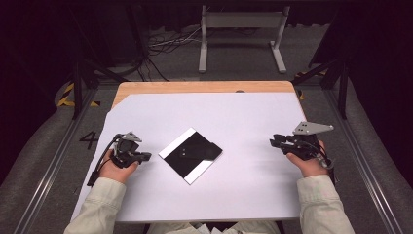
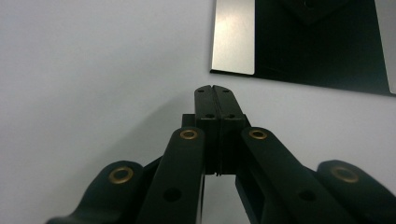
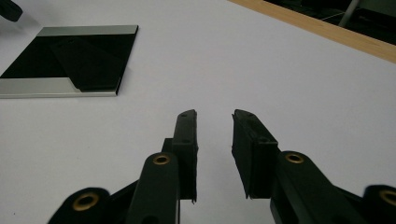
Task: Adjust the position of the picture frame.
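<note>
While both hands rest on the white sheet (image 1: 243,117) that covers the wooden table (image 1: 204,87), the flat square black board with two silver strips along opposite edges (image 1: 191,155) lies between them, turned corner-on to the person, with a smaller black flap folded over its middle. The left gripper (image 1: 146,157) sits just beside the board's near-left edge, its jaws pressed fully together and holding nothing; in the left gripper view its closed tips (image 2: 216,93) point at the board's silver strip (image 2: 233,37), close but apart from it. The right gripper (image 1: 273,142) waits well apart on the other side, jaws partly spread and empty; in the right gripper view the gap between them (image 3: 215,116) opens onto bare sheet, the board (image 3: 70,60) off to the upper left. This looks like a ready stance. The closed left tips seem suited to nudging or pinning the thin edge, while the spread right jaws could pinch the flap once brought across.
</note>
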`<act>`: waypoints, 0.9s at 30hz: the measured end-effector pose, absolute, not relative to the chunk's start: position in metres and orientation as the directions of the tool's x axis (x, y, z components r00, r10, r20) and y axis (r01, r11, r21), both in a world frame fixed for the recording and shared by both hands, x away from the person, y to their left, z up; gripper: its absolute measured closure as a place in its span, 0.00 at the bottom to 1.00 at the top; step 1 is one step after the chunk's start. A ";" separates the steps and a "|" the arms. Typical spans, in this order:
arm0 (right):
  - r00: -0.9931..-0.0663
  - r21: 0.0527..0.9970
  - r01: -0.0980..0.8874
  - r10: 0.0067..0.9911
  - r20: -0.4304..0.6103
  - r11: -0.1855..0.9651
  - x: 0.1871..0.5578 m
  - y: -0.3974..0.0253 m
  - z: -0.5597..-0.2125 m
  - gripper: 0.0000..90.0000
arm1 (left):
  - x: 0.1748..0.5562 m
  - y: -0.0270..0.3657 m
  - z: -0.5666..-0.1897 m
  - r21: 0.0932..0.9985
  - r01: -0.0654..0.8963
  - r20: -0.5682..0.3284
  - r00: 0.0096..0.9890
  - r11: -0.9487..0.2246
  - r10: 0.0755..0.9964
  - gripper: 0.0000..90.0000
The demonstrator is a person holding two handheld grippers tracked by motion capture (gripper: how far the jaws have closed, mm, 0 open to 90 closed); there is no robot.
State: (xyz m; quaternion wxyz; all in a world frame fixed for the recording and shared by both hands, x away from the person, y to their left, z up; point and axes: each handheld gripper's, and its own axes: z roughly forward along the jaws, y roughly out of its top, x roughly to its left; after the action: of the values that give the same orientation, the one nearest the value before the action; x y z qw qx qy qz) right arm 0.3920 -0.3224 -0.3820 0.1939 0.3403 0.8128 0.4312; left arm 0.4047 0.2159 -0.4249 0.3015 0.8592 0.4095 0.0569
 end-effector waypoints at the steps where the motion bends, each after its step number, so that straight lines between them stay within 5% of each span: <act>1: -0.694 0.832 0.386 0.720 -0.022 0.397 0.392 -0.322 -0.382 0.78 | 0.406 0.214 -0.426 0.557 0.673 -0.152 0.658 -0.486 0.738 1.00; 17: -0.701 0.817 0.393 0.713 -0.030 0.421 0.390 -0.314 -0.383 0.78 | 0.421 0.194 -0.437 0.555 0.681 -0.144 0.644 -0.477 0.751 1.00; 27: -0.702 0.810 0.401 0.712 -0.028 0.427 0.389 -0.311 -0.384 0.78 | 0.429 0.171 -0.437 0.581 0.634 -0.048 0.654 -0.511 0.755 1.00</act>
State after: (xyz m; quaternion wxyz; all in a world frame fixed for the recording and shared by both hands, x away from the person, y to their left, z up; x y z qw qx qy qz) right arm 0.3894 -0.3107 -0.3844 0.1871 0.3377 0.8238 0.4151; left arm 0.4295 0.1708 -0.4370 0.2872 0.8627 0.4025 0.1061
